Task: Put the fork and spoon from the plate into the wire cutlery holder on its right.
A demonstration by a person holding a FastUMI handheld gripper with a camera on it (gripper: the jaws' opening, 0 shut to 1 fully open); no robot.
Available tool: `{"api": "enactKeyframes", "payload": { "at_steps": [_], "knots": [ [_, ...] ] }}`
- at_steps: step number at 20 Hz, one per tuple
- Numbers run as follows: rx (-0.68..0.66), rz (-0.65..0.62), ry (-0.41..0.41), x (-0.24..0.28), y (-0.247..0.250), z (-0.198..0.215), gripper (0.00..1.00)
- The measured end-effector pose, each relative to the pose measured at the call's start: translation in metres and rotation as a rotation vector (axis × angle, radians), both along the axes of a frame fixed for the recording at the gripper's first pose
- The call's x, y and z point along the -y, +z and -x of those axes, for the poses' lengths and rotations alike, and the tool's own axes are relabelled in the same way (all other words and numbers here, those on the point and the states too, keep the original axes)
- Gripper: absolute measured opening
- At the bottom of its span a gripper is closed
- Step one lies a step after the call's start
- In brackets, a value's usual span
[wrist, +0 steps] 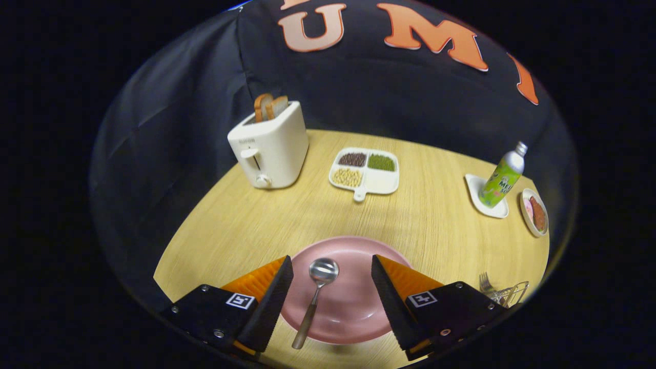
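While the tool (332,287) hung spread over the spoon (315,300) on the plate (353,307) — a shallow pinch might've skidded it off.

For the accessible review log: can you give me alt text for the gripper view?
The open hand-held gripper hovers over a pink plate, a spoon lying between its fingers. To the right, a fork already stands in the wire cutlery holder. Beyond on the wooden table sit a toaster, a divided tray and a bottle.
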State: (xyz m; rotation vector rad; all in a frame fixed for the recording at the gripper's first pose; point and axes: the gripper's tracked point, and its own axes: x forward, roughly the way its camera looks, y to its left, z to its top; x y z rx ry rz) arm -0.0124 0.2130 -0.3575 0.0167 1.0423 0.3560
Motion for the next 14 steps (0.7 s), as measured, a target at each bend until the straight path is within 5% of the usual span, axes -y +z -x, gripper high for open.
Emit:
{"api": "enactKeyframes", "payload": {
  "at_steps": [6,12,14],
  "knots": [
    [-0.219,0.076,0.092,-0.006,-0.038,0.037,0.81],
    [-0.340,0.144,0.123,-0.006,-0.054,0.058,0.53],
    [-0.359,0.154,0.116,-0.008,-0.058,0.059,0.35]
  ]
}}
